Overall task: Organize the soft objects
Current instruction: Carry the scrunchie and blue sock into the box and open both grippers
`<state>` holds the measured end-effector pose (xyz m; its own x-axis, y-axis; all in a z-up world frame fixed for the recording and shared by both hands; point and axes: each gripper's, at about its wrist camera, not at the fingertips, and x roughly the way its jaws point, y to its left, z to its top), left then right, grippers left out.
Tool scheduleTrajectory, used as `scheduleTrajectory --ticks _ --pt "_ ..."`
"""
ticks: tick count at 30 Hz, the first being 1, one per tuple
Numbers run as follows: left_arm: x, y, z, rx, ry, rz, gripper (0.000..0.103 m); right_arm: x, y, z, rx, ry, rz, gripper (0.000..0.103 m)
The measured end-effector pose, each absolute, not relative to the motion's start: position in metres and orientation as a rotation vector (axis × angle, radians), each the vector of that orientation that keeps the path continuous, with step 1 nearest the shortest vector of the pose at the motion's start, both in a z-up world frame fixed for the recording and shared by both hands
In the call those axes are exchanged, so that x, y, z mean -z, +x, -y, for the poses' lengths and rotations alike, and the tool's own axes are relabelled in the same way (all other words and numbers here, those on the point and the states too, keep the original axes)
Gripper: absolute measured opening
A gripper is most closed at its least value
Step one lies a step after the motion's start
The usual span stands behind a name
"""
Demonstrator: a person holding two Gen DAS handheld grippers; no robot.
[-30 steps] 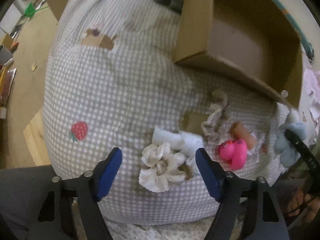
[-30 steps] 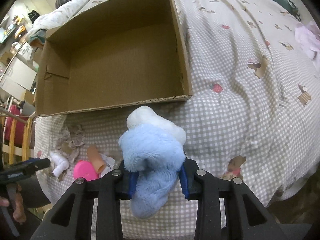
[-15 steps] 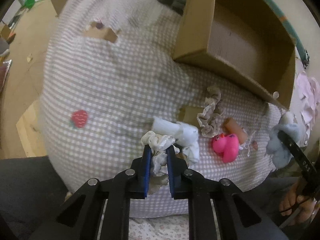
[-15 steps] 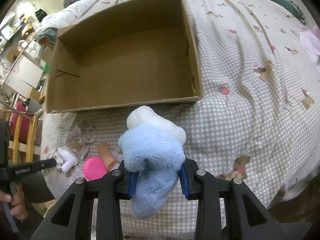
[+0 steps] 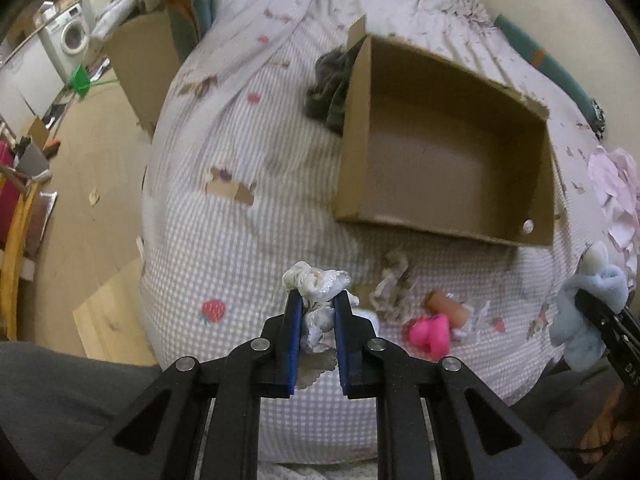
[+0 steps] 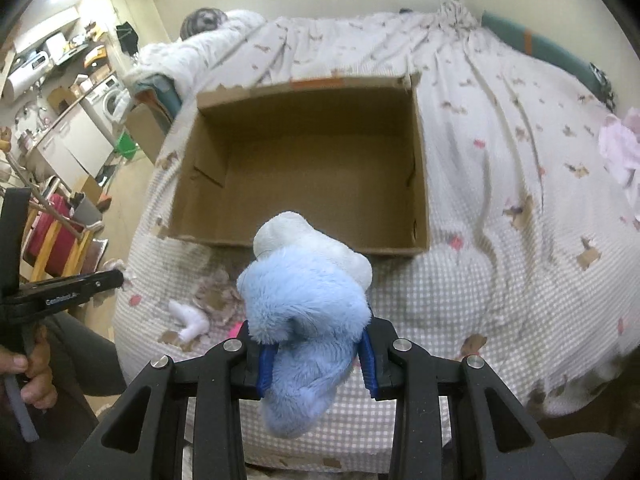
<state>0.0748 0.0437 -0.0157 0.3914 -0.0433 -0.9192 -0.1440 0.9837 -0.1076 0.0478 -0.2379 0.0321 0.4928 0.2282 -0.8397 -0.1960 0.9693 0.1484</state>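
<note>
My left gripper (image 5: 316,300) is shut on a cream lace scrunchie (image 5: 316,284) and holds it above the checked bedspread (image 5: 240,256). My right gripper (image 6: 314,344) is shut on a fluffy blue and white plush (image 6: 308,300), which also shows in the left wrist view (image 5: 588,304), at the far right. An open, empty cardboard box (image 5: 448,160) lies on the bed ahead of both grippers; it also shows in the right wrist view (image 6: 304,168). A beige scrunchie (image 5: 392,284), a pink soft toy (image 5: 430,332), a tan cylinder (image 5: 446,306) and a white sock (image 6: 190,318) lie on the bed before the box.
A dark grey cloth (image 5: 328,92) lies behind the box's left wall. Pale pink fabric (image 5: 616,192) lies at the right of the bed. The bed's edge drops to a wooden floor (image 5: 88,168) on the left, with a second cardboard box (image 5: 144,60) and a washing machine (image 5: 68,36) beyond.
My left gripper closed on the cream scrunchie and lifted it off the bed. My right gripper kept its hold on the blue plush and rose, moving toward the box.
</note>
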Motion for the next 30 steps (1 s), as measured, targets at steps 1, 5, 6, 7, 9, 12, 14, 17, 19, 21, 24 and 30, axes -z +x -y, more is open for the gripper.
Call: scheduleTrajectory --ticks 1,5,6,7,9,12,14,17,19,21,24,30 --pt "0.011 0.075 -0.044 -0.059 -0.179 -1.160 0.014 -0.033 0.048 0.236 -0.258 0.035 -1.017 0.036" --pt "-0.007 0.086 -0.029 -0.029 -0.165 -1.117 0.014 -0.042 0.053 0.233 -0.261 0.029 -0.992 0.036" --pt "-0.009 0.089 -0.023 -0.026 -0.154 -1.106 0.014 -0.045 0.056 0.233 -0.262 0.028 -0.985 0.036" --pt "-0.015 0.094 -0.019 -0.024 -0.138 -1.087 0.014 -0.047 0.059 0.232 -0.262 0.028 -0.980 0.036" --pt "-0.023 0.101 -0.012 -0.019 -0.117 -1.061 0.014 -0.050 0.066 0.232 -0.265 0.024 -0.974 0.036" --pt "-0.032 0.116 -0.005 -0.003 -0.098 -1.039 0.014 -0.051 0.077 0.230 -0.261 0.009 -0.970 0.036" --pt "-0.035 0.126 -0.002 0.006 -0.093 -1.032 0.014 -0.050 0.086 0.229 -0.257 0.010 -0.970 0.036" --pt "-0.036 0.142 0.002 0.018 -0.086 -1.031 0.014 -0.050 0.100 0.229 -0.250 0.014 -0.968 0.036" --pt "-0.032 0.151 0.003 0.022 -0.082 -1.036 0.014 -0.049 0.109 0.229 -0.246 0.018 -0.970 0.036" --pt "-0.027 0.161 0.006 0.026 -0.077 -1.042 0.014 -0.047 0.120 0.228 -0.243 0.022 -0.972 0.036" --pt "-0.022 0.177 0.009 0.032 -0.075 -1.046 0.014 -0.042 0.136 0.228 -0.239 0.031 -0.976 0.036" --pt "-0.008 0.202 0.015 0.040 -0.070 -1.014 0.014 -0.028 0.163 0.228 -0.229 0.057 -0.972 0.036"
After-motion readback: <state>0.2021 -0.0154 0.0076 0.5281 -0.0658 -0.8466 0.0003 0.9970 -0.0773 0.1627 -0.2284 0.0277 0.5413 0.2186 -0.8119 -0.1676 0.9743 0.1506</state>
